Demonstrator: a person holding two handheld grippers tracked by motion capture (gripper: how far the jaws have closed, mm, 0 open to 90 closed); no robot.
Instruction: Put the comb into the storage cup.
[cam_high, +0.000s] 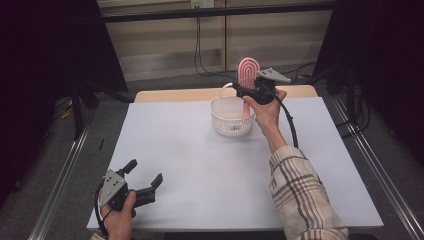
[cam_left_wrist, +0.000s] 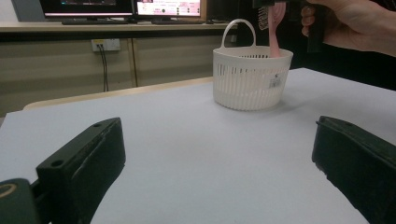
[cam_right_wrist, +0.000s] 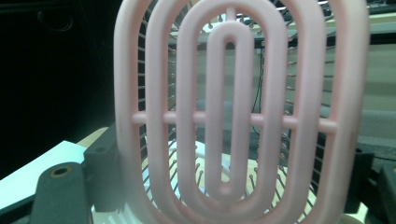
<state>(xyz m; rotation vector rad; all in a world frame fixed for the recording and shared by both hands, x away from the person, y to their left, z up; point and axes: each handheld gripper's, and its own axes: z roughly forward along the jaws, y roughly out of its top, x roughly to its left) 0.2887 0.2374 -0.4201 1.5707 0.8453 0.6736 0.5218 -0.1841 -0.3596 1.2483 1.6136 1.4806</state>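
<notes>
A pink hairbrush (cam_high: 248, 70) stands upright, its oval head above a white slatted basket (cam_high: 220, 117) and its handle reaching down inside it. My right gripper (cam_high: 244, 92) comes in from the right at the brush's neck and is shut on it. In the right gripper view the brush head (cam_right_wrist: 224, 112) stands face-on between the two black jaws. The left gripper view has the basket (cam_left_wrist: 247, 79) and brush (cam_left_wrist: 274, 32) far across the table. My left gripper (cam_high: 145, 172) rests low near the front left corner, open, with nothing between its jaws (cam_left_wrist: 217, 163).
A white mat (cam_high: 200, 165) covers the table, with a strip of bare wood (cam_high: 170, 94) at the back. Cables hang against the panelled wall behind. Metal rails run along both sides of the table, and dark curtains stand left and right.
</notes>
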